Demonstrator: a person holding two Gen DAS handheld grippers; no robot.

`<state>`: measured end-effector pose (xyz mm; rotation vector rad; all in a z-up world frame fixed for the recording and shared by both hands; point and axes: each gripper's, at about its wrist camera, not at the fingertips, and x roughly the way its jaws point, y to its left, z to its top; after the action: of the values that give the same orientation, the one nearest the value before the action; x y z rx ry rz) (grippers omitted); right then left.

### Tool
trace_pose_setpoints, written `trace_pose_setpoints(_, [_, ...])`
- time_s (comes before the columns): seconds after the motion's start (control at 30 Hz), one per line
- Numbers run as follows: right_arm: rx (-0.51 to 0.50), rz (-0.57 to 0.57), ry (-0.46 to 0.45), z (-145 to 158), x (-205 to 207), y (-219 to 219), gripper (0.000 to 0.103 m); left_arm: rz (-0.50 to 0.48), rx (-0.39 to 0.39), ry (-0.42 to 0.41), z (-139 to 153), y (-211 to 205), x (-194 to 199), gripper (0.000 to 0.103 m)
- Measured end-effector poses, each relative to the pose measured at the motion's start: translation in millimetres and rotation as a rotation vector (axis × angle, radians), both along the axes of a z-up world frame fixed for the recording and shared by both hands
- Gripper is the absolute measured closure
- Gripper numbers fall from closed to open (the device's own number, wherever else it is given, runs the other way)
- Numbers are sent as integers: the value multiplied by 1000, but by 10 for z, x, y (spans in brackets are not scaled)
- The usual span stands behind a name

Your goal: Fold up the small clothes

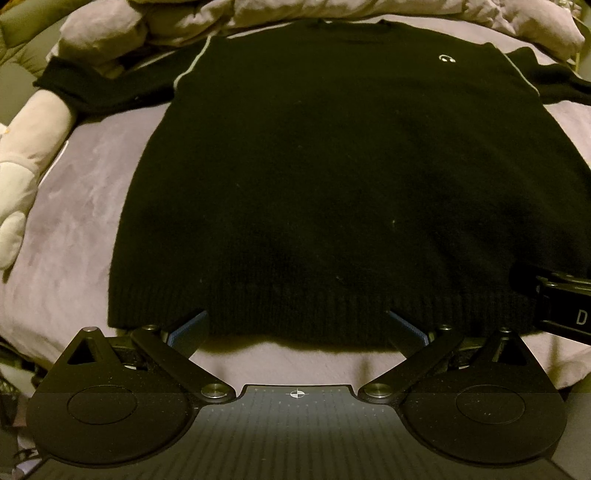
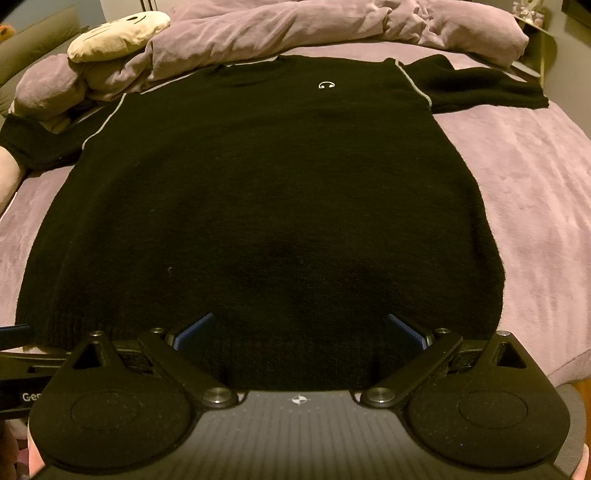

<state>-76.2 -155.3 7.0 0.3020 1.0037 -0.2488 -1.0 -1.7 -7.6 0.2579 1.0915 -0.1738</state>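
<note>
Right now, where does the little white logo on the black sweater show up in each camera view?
Left wrist view: the logo sits upper right, near the sweater's shoulder.
Right wrist view: the logo sits upper centre, just right of middle.
Shared landmark: the sweater's neckline.

We see a bed covered in a soft lilac plush blanket [image 2: 517, 192], and flat on it a black knitted sweater [image 2: 258, 203] with both sleeves spread out. A rumpled lilac duvet [image 2: 295, 29] and a cream plush toy [image 2: 118, 33] lie along its far edge.
</note>
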Motion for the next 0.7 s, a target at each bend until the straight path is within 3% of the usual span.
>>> trace_pose_setpoints(0.7, [-14,3,-1,59,-32,-11,4,0,-24,6,43,-11,-20,0])
